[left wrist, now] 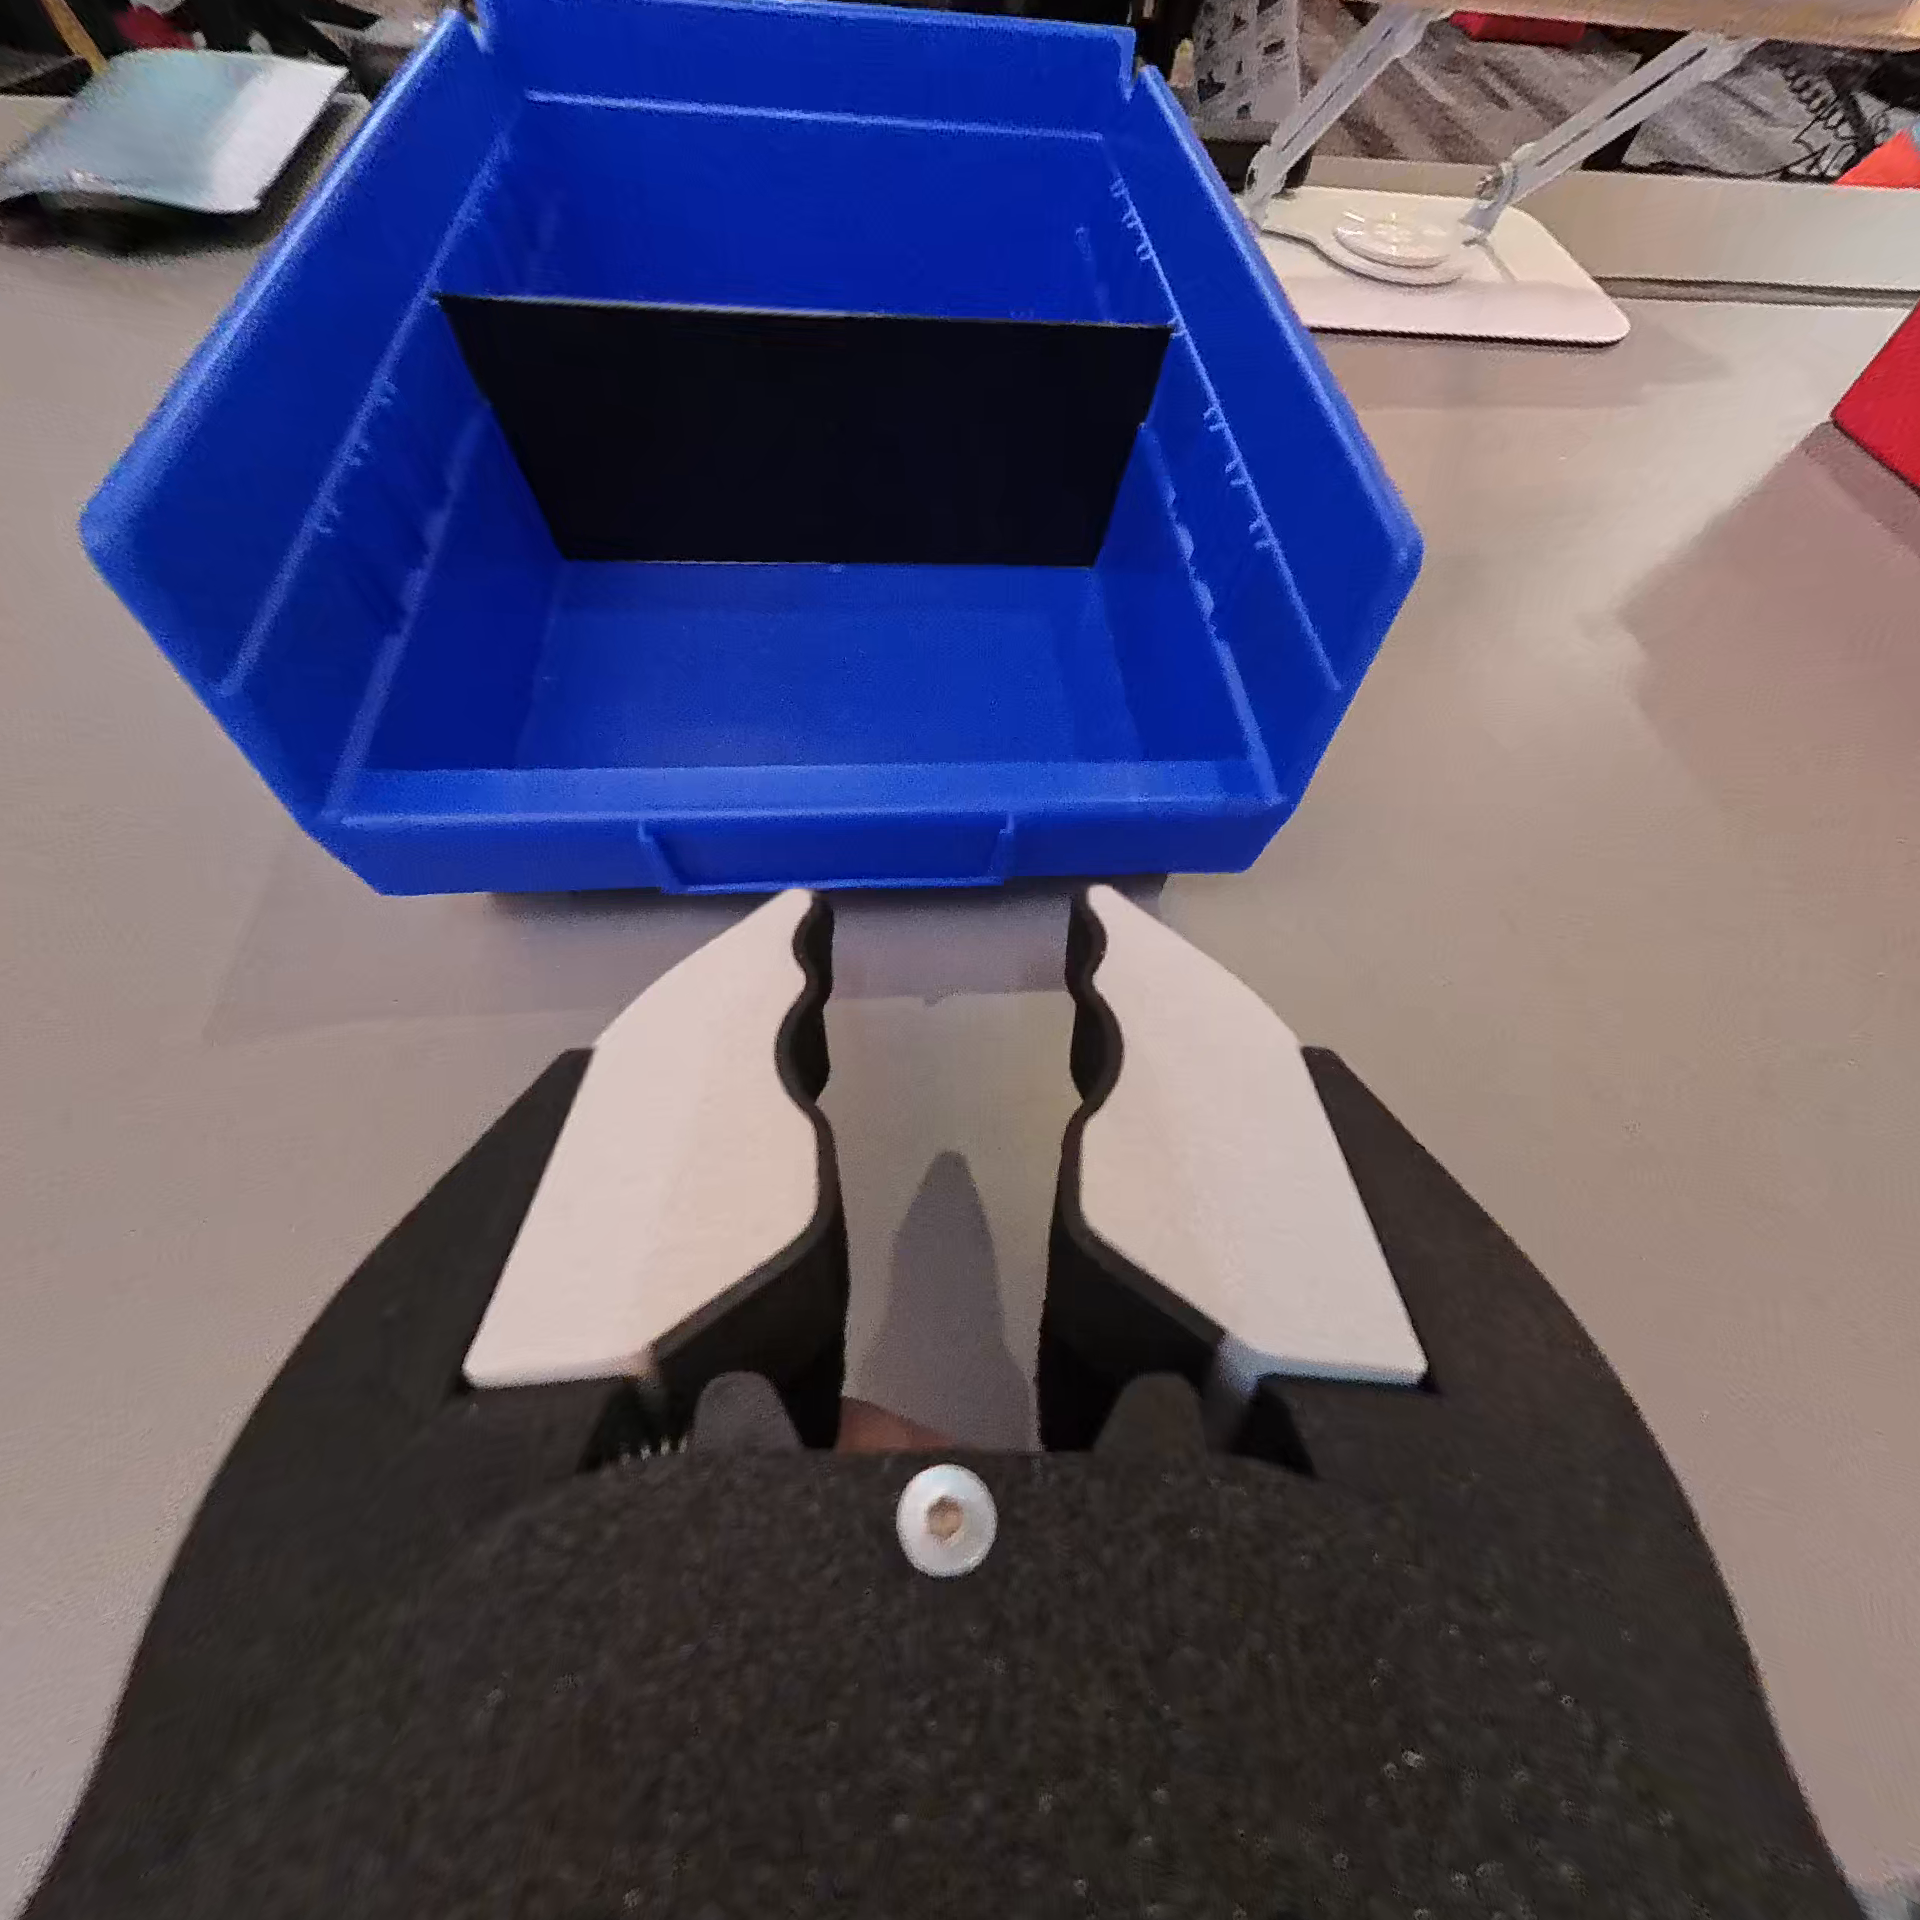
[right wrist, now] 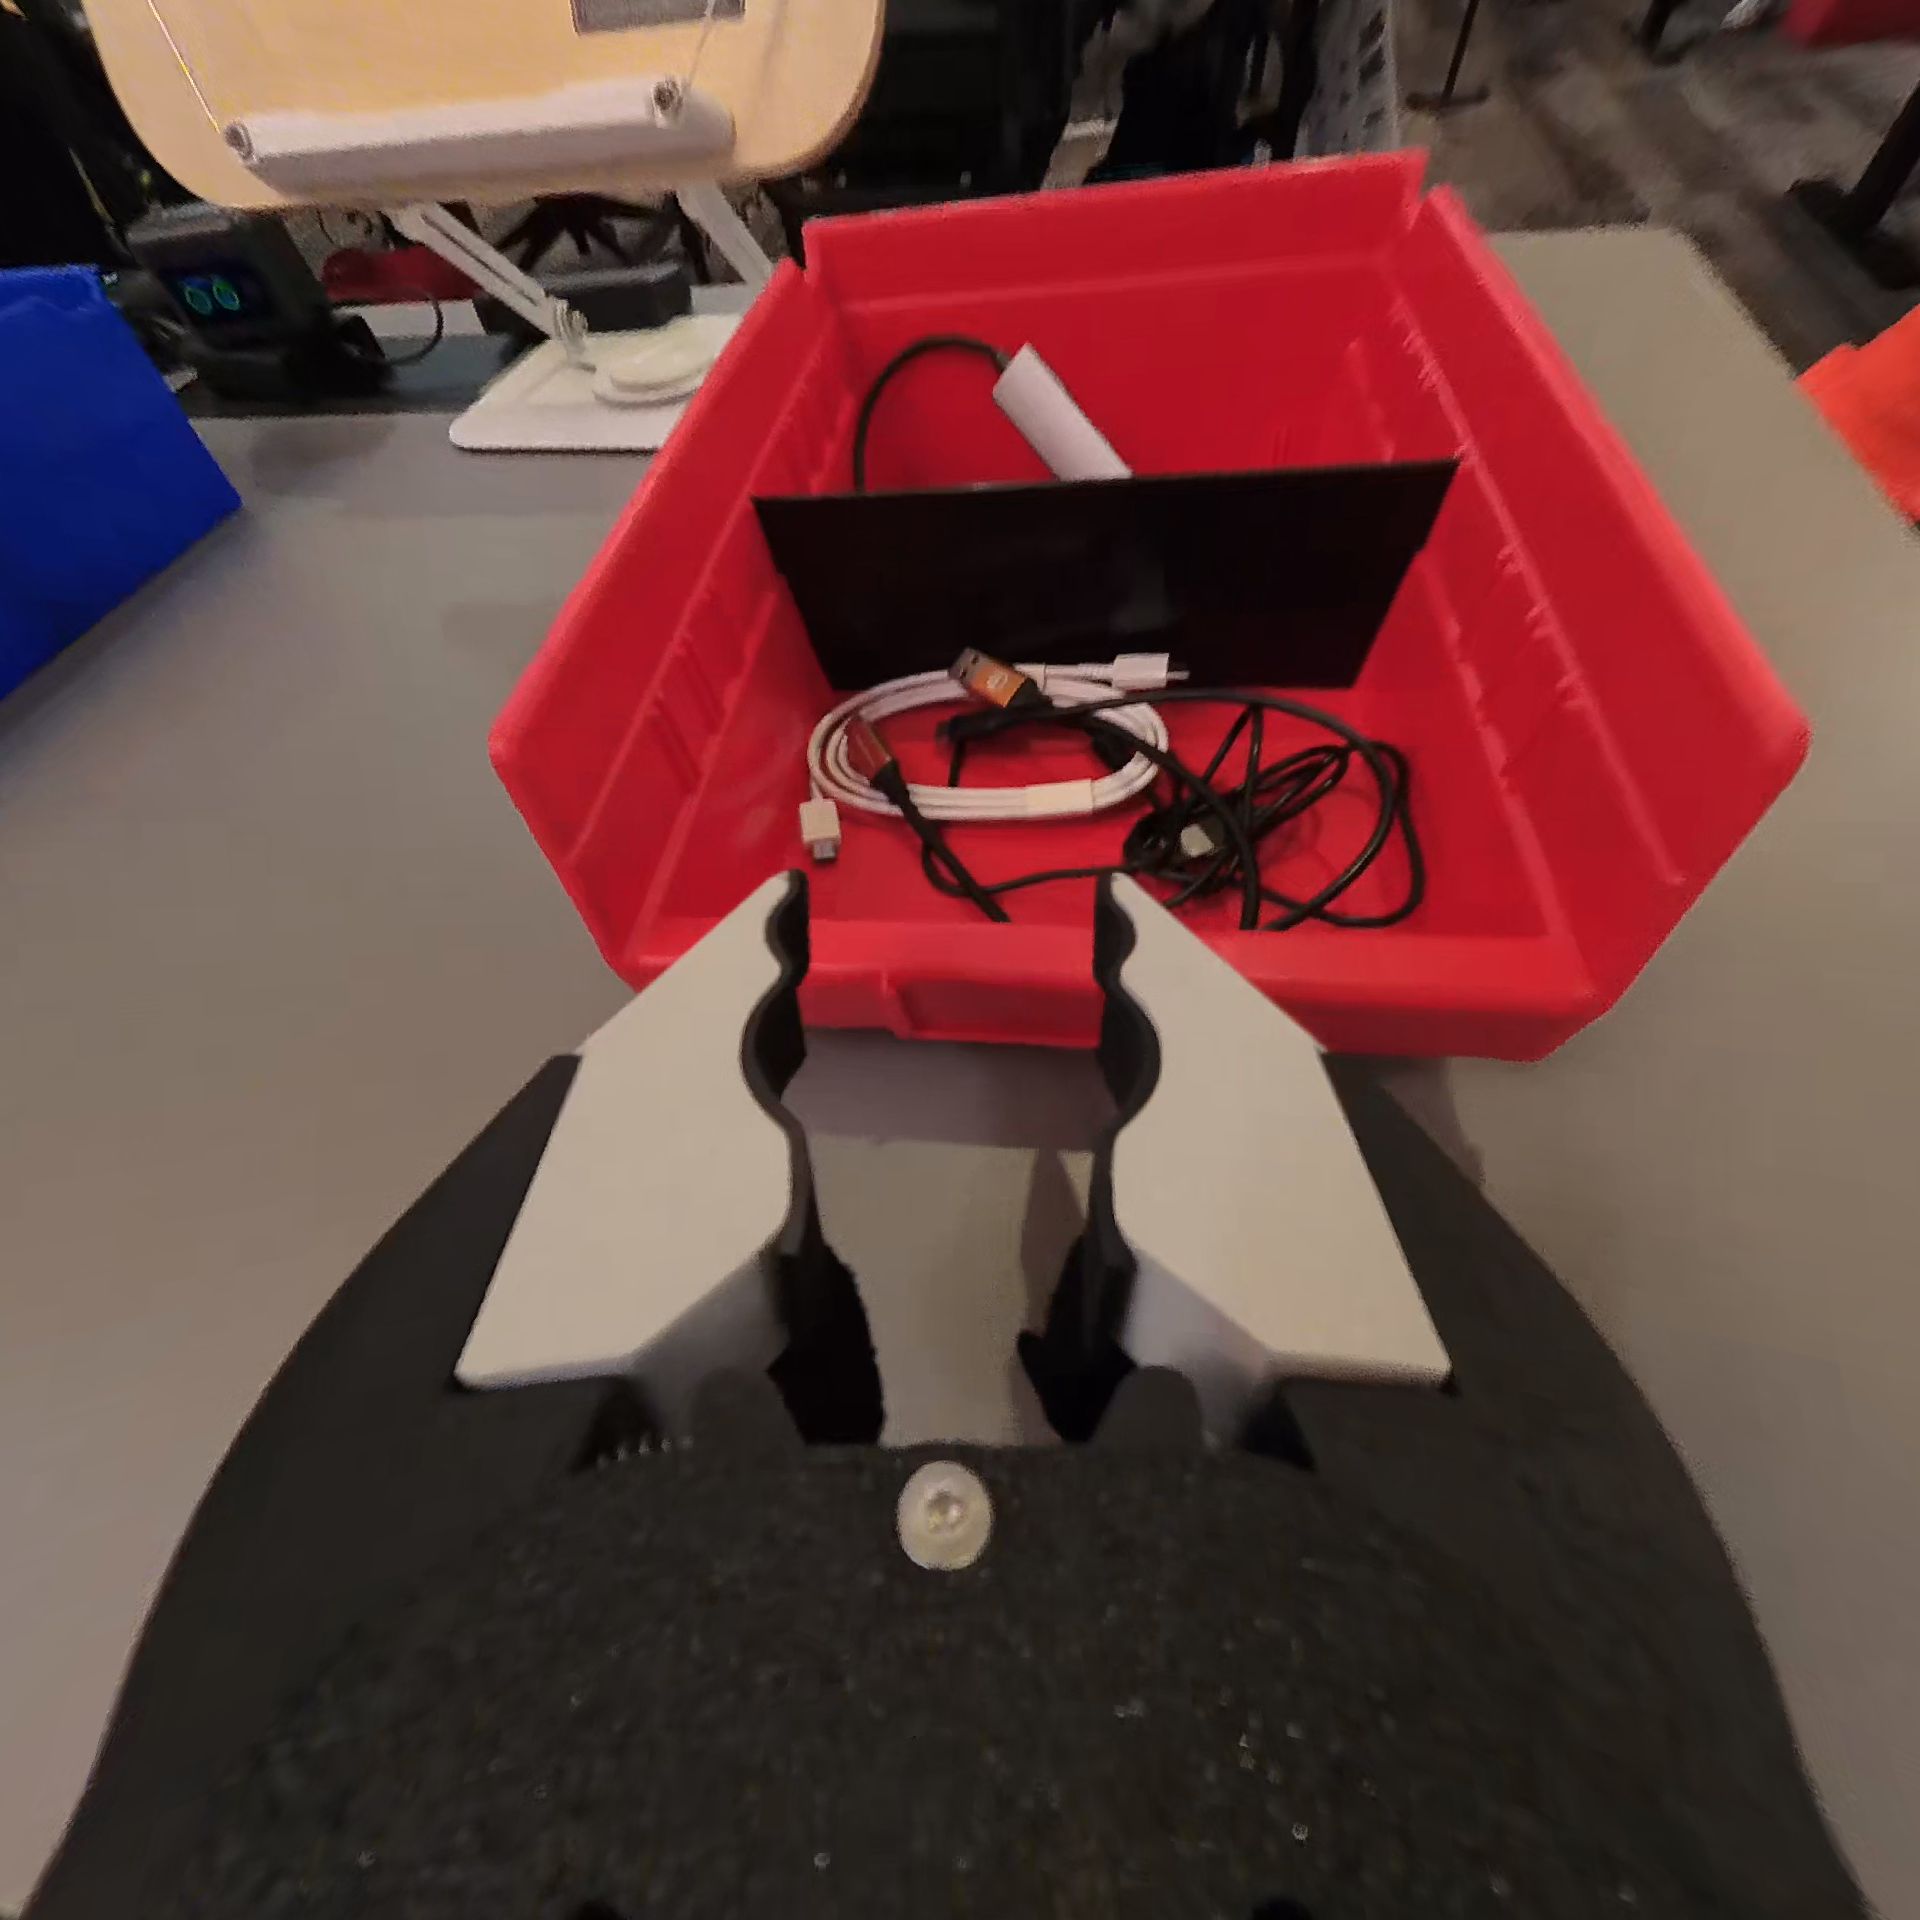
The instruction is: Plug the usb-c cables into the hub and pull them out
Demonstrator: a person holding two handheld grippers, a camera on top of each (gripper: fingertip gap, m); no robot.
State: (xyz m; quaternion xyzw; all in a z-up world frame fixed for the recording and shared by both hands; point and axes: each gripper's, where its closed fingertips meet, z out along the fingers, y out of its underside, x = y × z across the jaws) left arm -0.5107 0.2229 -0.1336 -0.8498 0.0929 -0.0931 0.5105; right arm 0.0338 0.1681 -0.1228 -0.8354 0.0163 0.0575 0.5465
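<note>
In the right wrist view a red bin (right wrist: 665,665) stands on the grey table, split by a black divider (right wrist: 1101,571). Behind the divider a silver hub (right wrist: 1055,416) with a black lead leans on the back wall. In the front section lie a coiled white cable (right wrist: 987,795), a tangled black cable (right wrist: 1299,821) and orange-tipped plugs (right wrist: 992,681). My right gripper (right wrist: 951,909) is open and empty, just before the bin's front lip. In the left wrist view my left gripper (left wrist: 951,920) is open and empty in front of a blue bin (left wrist: 1195,322).
The blue bin has a black divider (left wrist: 810,436) and nothing shows in its front section. It also shows at the left edge of the right wrist view (right wrist: 83,468). A white stand (left wrist: 1455,270) sits behind the bins; it shows in the right wrist view (right wrist: 592,384) too. A red object (left wrist: 1886,384) lies at the right. Left tips to right tips: about 55 centimetres. To reach the silver hub (right wrist: 1055,416) in a straight line is about 25 centimetres for my right fingers, about 60 centimetres for my left.
</note>
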